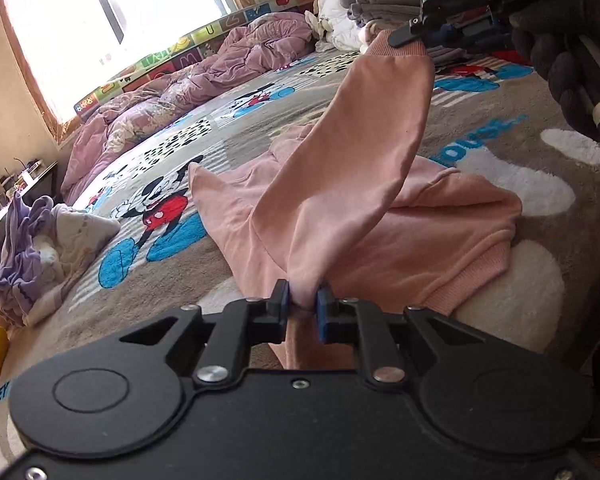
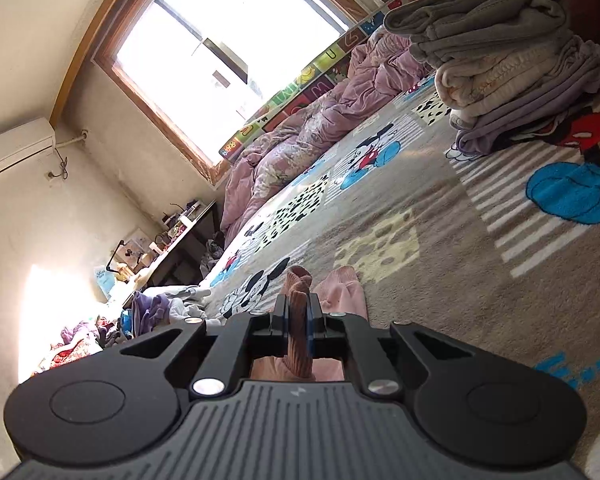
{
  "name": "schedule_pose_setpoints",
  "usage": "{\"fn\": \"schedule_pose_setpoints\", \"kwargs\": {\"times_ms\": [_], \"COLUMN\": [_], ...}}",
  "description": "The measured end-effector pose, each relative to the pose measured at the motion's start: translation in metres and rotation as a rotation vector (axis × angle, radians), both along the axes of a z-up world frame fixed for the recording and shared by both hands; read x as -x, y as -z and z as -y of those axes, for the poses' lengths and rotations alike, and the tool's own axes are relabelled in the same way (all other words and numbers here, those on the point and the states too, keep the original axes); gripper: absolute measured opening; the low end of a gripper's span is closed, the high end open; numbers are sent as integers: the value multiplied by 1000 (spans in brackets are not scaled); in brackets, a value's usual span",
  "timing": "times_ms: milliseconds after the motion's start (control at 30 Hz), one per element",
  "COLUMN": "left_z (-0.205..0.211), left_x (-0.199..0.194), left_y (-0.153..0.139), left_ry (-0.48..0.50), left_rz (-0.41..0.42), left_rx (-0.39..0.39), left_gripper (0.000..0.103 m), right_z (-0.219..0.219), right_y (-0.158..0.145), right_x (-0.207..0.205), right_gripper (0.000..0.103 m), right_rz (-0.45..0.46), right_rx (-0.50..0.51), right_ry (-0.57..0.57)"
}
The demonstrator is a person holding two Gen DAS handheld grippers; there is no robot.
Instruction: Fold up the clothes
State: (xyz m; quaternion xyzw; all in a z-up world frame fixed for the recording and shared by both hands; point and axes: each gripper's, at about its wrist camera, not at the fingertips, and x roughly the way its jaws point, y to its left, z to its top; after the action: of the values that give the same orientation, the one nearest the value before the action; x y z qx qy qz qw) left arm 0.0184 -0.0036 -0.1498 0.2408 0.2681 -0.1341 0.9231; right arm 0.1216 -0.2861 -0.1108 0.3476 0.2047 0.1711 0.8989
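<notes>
The soft pink cotton sweatshirt's sleeve (image 1: pixel 352 168) is stretched taut between the left gripper (image 1: pixel 304 300), clamped near the shoulder, and the right gripper (image 2: pixel 298 312), clamped on its ribbed cuff (image 2: pixel 300 292).

A bright wood-framed window (image 2: pixel 224 60) fills the upper frame; an air conditioner (image 2: pixel 16 148) hangs upper left on the cream wall (image 2: pixel 60 216), a cluttered desk (image 2: pixel 172 248) below.

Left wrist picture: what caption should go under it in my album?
Both tools, left and right, shut on a pink top's sleeve, lifting it above the cartoon blanket.
</notes>
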Motion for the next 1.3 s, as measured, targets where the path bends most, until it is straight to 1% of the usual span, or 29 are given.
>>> {"fn": "schedule_pose_setpoints", "kwargs": {"times_ms": [33, 67, 133, 167, 233, 267, 300, 333, 367, 433, 533, 633, 667, 800, 867, 933, 967, 1000, 1067, 1100, 1167, 1267, 1300], "left_z": [5, 8, 13, 16, -3, -12, -22, -31, -41, -59, -88, -74, -69, -51, -45, -29, -22, -21, -30, -40, -55, -73, -71], "left_x": [1, 0, -1, -2, -6, -7, -9, -11, -12, -16, -21, -20, -20, -19, -19, -20, -16, -13, -12, -15, -20, -39, -46], "left_y": [2, 5, 10, 12, 4, 0, -5, -9, -13, -22, -34, -27, -25, -16, -11, 7, 16, 16, 2, -9, -23, -36, -36], "left_ry": [20, 40, 80, 100, 42, 12, -17, -46, -76, -134, -223, -168, -150, -78, -45, 25, 30, 35, 15, -25, -94, -162, -158], "left_rz": [1, -16, -50, -67, -66, -66, -65, -65, -64, -63, -62, -85, -92, -122, -151, -229, -216, -202, -178, -145, -98, -82, -88], "left_rx": [-5, 9, 35, 48, 124, 162, 200, 237, 275, 351, 464, 425, 413, 362, 337, 227, 162, 148, 205, 253, 316, 425, 423], "left_gripper": [13, 13, 13, 30, 41, 42, 42, 40, 34, 33, 29, 24, 20, 18, 18, 18, 18, 18, 18, 18, 18, 18, 18], "right_z": [4, 8, 21, 26, 34, 35, 36, 37, 37, 37, 35, 34, 35, 36, 33, 29, 28, 29, 31, 31, 33, 33, 32], "right_y": [1, 2, 15, 23, 40, 46, 51, 55, 57, 58, 56, 53, 52, 49, 48, 47, 47, 47, 47, 46, 44, 42, 41], "right_x": [1, 1, -1, -3, -10, -12, -13, -14, -15, -14, -15, -17, -18, -21, -24, -27, -27, -27, -26, -25, -24, -26, -27], "right_gripper": [10, 10, 10, 10, 10, 10, 10, 10, 10, 10, 10, 10, 10, 10, 10, 10, 10, 10, 10, 10, 10, 10, 10], "right_rz": [-1, -6, -36, -57, -106, -124, -135, -146, -150, -146, -140, -137, -138, -138, -146, -154, -156, -160, -168, -169, -172, -182, -186], "right_rx": [8, 17, 9, 2, -17, -23, -24, -25, -31, -37, -38, -31, -30, -39, -37, -11, -2, -7, -21, -18, -12, -5, -4], "right_ry": [6, 16, 50, 62, 69, 65, 67, 69, 69, 69, 63, 62, 65, 67, 51, 36, 34, 31, 29, 23, 10, 2, 0]}}
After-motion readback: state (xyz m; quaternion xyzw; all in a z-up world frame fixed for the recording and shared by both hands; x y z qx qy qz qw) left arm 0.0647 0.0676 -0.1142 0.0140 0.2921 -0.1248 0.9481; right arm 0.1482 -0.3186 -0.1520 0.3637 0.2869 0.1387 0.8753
